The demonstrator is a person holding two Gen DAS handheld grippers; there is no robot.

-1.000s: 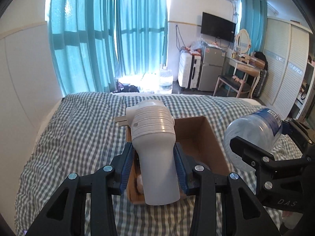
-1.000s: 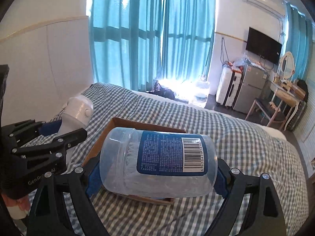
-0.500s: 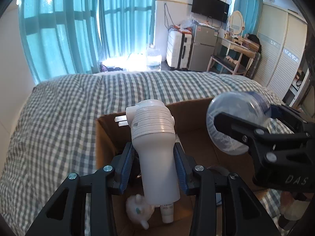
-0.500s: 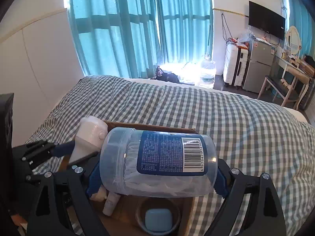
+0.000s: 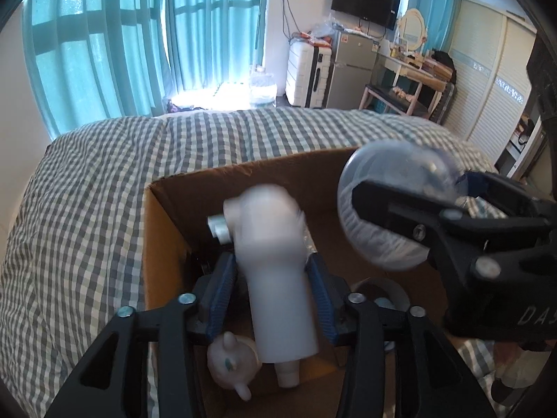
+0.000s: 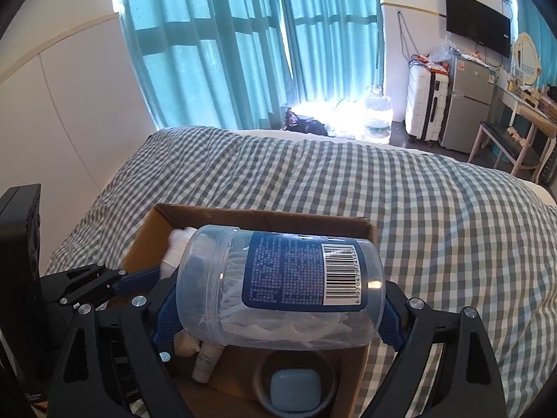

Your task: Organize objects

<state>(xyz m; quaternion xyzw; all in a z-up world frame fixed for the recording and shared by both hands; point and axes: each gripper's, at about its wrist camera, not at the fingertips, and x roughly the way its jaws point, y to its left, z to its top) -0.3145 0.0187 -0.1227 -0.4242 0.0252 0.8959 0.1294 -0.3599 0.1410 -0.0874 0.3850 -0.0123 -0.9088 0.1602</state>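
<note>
An open cardboard box sits on the checked bed. My left gripper has its jaws spread, and the white hair dryer between them is blurred and touches neither pad, over the box interior. My right gripper is shut on a clear plastic jar with a blue label, held sideways above the box; the jar also shows in the left wrist view. In the box lie a small white toy, a white tube and a dark bowl with a blue case.
The grey-and-white checked bedspread stretches around the box. Teal curtains hang behind the bed. A white suitcase, a small fridge and a dressing table stand beyond the bed's far side.
Both grippers moved forward and down over the box. The left jaws have spread off the hair dryer, which now looks blurred and lower. The right gripper still holds the jar.
</note>
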